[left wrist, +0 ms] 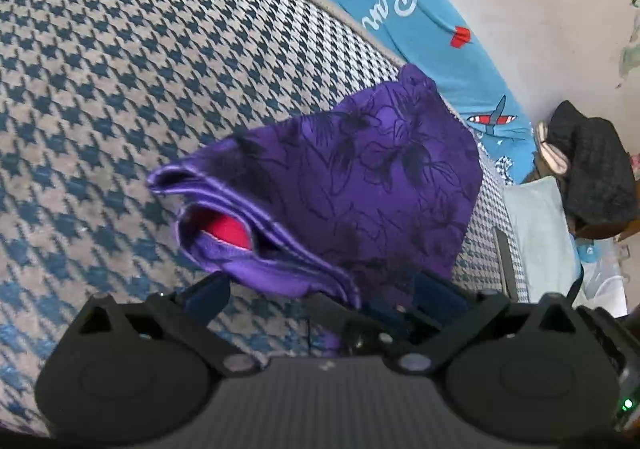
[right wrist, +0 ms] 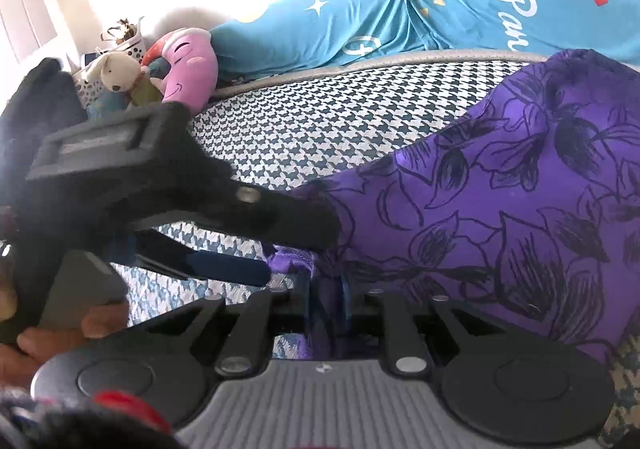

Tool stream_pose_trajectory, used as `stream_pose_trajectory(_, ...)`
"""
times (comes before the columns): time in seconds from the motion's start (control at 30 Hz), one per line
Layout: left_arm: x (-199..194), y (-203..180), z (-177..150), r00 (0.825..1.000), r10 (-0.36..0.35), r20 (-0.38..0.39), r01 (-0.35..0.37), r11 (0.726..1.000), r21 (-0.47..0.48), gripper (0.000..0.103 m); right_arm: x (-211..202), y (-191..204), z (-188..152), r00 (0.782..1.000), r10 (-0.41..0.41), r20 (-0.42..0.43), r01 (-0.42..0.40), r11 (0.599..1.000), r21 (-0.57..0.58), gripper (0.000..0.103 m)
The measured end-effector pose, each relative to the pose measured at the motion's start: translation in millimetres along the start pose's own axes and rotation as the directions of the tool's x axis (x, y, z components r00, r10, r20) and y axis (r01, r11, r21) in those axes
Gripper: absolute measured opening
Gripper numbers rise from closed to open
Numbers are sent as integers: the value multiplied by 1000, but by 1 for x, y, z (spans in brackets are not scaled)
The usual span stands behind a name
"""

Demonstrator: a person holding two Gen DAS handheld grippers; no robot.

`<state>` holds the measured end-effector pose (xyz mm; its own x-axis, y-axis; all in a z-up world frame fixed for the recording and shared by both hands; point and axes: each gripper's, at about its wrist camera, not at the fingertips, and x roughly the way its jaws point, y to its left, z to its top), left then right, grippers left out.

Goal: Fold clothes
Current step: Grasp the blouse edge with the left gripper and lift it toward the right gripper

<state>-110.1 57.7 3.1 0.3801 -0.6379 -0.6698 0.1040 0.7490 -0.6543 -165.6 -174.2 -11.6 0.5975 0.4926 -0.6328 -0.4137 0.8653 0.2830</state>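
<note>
The purple garment (left wrist: 360, 177) is held above the houndstooth bed (left wrist: 120, 69). The left tool (left wrist: 320, 289) is seen spread wide beside its hem; the right tool (right wrist: 324, 289) is clamped on cloth, angled level across the bed.

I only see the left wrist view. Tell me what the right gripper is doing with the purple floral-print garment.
Observer: The right gripper is shut on an edge of the purple floral-print garment.
Operator: Describe my left gripper from the side.
Observer: The left gripper is open, with the garment's hem between its fingers.
Operator: Report what lies past the houndstooth bed cover.
Observer: A pink plush toy and a white plush rabbit sit at its far corner.
</note>
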Motion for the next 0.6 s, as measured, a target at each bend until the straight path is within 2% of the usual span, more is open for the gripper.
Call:
stream_pose_trajectory(0.23, 15, -5, 3, 998, 47, 37, -47, 999, -5, 103, -9, -12, 4, 999, 37, 29, -39, 996, 76, 16)
stream_pose_trajectory(0.43, 17, -10, 4, 999, -24, 33, 24, 1000, 8, 103, -22, -29, 9, 994, 71, 78, -84, 980, 181, 16)
stream_pose_trajectory(0.6, 16, -19, 4, 996, -94, -3, 94, 995, 29, 103, -28, -36, 14, 991, 64, 114, -88, 973, 215, 16)
